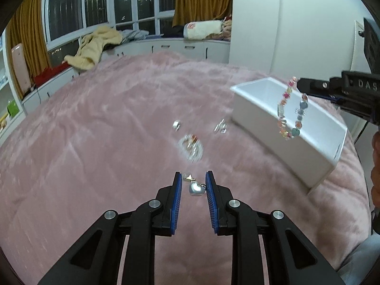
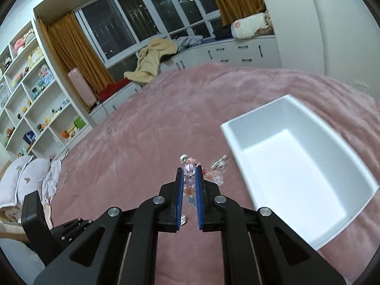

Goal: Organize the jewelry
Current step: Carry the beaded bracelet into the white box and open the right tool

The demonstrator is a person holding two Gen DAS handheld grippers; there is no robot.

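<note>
The right gripper (image 2: pixel 190 173), clenched on a bead bracelet (image 1: pixel 291 109), hangs beside the white box (image 2: pixel 296 156), nearer than the left gripper (image 1: pixel 193 178) grasping a heart pendant (image 1: pixel 196 188).

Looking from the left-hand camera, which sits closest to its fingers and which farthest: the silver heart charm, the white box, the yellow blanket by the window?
1. Silver heart charm, between the fingers.
2. White box, ahead to the right on the pink bedspread.
3. Yellow blanket, far back left on the window seat.

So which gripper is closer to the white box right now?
Right. The right gripper, holding a bead bracelet, hangs beside the white box; the left gripper is farther back, over the pink blanket.
</note>
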